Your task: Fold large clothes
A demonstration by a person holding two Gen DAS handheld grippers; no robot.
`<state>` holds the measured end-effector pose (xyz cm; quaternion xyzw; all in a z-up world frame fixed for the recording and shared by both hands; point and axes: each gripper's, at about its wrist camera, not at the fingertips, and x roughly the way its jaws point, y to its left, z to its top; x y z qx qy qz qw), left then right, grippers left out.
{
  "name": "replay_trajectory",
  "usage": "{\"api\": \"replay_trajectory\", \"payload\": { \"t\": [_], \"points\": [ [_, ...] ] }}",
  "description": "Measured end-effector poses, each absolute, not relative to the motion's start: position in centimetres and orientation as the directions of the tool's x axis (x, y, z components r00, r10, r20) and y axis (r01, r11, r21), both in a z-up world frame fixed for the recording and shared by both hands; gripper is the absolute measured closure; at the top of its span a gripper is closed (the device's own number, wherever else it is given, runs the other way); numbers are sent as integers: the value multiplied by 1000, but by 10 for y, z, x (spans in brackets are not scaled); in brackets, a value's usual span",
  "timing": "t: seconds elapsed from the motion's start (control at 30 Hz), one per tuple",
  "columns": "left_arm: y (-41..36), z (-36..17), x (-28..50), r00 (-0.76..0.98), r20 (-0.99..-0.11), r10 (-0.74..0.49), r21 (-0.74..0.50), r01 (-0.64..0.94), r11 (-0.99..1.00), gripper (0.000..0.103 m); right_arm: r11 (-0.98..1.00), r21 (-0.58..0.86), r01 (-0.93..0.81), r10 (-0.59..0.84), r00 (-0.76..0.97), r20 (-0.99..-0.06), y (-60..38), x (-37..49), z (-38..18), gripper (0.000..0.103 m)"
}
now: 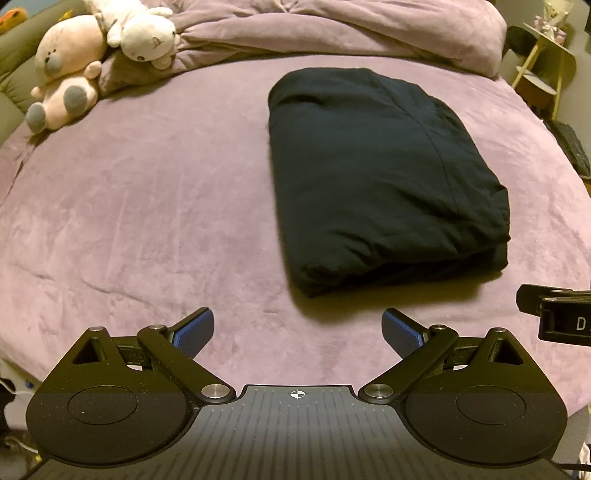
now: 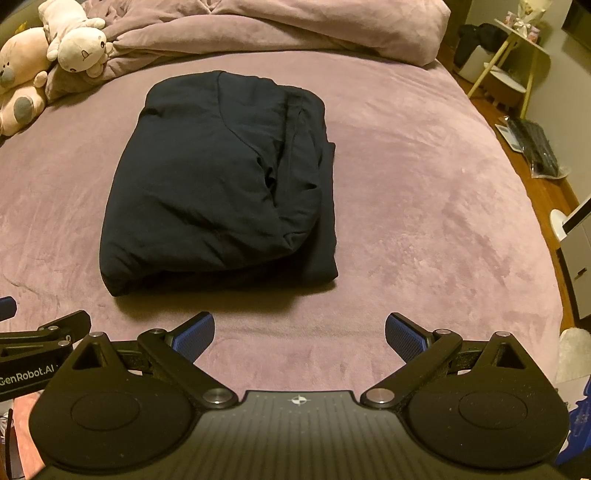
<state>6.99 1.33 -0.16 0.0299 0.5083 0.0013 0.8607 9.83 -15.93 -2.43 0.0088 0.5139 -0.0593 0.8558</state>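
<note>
A dark navy garment (image 1: 380, 173) lies folded into a thick rectangular bundle on the purple bed (image 1: 147, 206). My left gripper (image 1: 297, 330) hovers open near the bed's front edge, short of the bundle's near left corner, with nothing between its blue pads. In the right wrist view the same garment (image 2: 221, 184) sits ahead and to the left, its layered edges showing along the right side. My right gripper (image 2: 299, 332) is open and empty too, a little back from the bundle's near edge over the bed (image 2: 424, 206). Each gripper's body shows at the edge of the other's view.
Two plush toys (image 1: 85, 62) rest at the far left by a bunched purple duvet (image 1: 332, 29). Right of the bed stand a small yellow-legged side table (image 2: 509, 55), a keyboard in plastic (image 2: 535, 151) on the wooden floor, and a white cabinet (image 2: 576, 251).
</note>
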Motion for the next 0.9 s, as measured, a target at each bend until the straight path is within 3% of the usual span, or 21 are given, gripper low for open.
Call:
{"api": "replay_trajectory", "payload": {
  "t": [0.9],
  "points": [
    [12,3,67,488,-873,22,43,32,999,3,992,-41,116,-91,471,-878,-161,94,-20,4]
  ]
}}
